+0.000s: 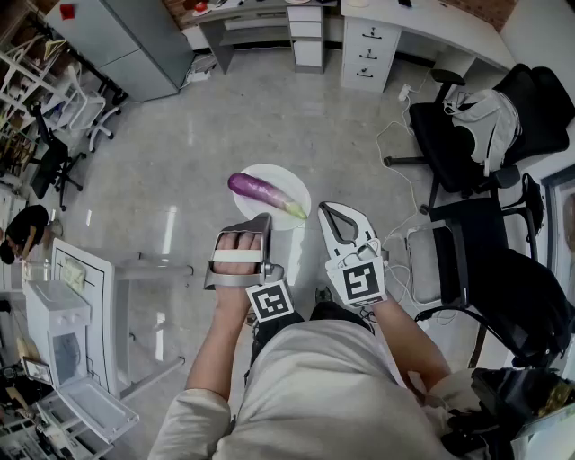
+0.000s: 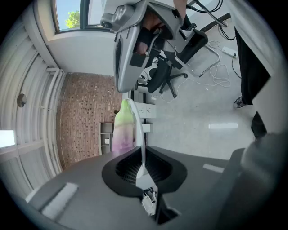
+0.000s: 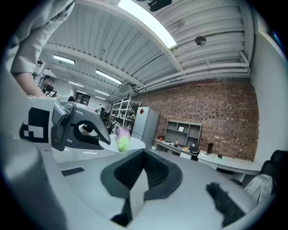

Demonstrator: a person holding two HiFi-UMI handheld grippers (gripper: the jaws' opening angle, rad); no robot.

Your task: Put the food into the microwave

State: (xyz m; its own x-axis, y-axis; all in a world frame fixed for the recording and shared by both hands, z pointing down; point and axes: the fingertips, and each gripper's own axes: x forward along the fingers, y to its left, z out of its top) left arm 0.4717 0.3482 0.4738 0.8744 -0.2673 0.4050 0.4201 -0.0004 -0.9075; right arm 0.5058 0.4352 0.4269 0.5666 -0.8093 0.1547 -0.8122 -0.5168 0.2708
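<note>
Purple eggplant (image 1: 260, 192) on plate (image 1: 286, 181), left gripper (image 1: 265, 221) pinching rim (right gripper (image 1: 330, 212) closed)

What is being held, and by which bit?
The left hand-held gripper pinches the plate by its rim, eggplant on top. The right hand-held gripper holds nothing.

Office-lab: desks (image 1: 422, 20), swivel chairs (image 1: 467, 148), shelving (image 3: 182, 132)

Near rim of plate (image 1: 280, 180) behind jaws of the left gripper (image 1: 262, 221)
</note>
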